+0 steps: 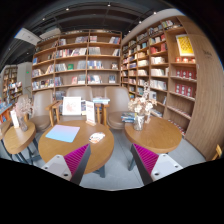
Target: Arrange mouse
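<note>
A small white mouse [97, 137] lies on a round wooden table [80, 150], to the right of a pale blue mouse mat [62, 132]. My gripper [111, 165] is held high above the floor, well short of the table. Its fingers are wide open and empty. The left magenta pad [75, 158] shows over the table's near edge and the right pad [147, 158] over the floor by a second table. The mouse is ahead of the fingers, a little left of the middle.
A second round table [155, 135] stands to the right with a vase of flowers [143, 104] and books. A third table [17, 138] is at the left. Chairs [72, 105] stand behind the tables. Bookshelves [85, 60] line the walls. Grey floor [118, 165] runs between the tables.
</note>
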`<act>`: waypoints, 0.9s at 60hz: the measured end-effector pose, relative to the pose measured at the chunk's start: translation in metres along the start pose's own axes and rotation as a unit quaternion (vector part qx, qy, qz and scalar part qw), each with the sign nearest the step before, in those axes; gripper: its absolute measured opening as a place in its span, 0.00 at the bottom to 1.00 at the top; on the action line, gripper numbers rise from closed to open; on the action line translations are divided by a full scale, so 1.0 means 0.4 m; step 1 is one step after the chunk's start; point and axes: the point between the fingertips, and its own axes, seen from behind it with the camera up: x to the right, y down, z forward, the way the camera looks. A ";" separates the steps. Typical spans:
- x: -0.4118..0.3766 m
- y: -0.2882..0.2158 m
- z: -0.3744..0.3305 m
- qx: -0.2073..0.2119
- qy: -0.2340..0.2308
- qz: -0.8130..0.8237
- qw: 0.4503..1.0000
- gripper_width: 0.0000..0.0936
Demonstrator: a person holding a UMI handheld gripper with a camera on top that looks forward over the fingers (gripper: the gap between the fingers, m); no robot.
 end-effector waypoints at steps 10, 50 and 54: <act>-0.052 0.019 0.038 -0.009 -0.026 0.006 1.000 0.92; -0.259 0.154 0.339 -0.067 -0.071 -0.018 0.995 0.92; -0.269 0.169 0.384 -0.072 -0.069 -0.019 0.995 0.92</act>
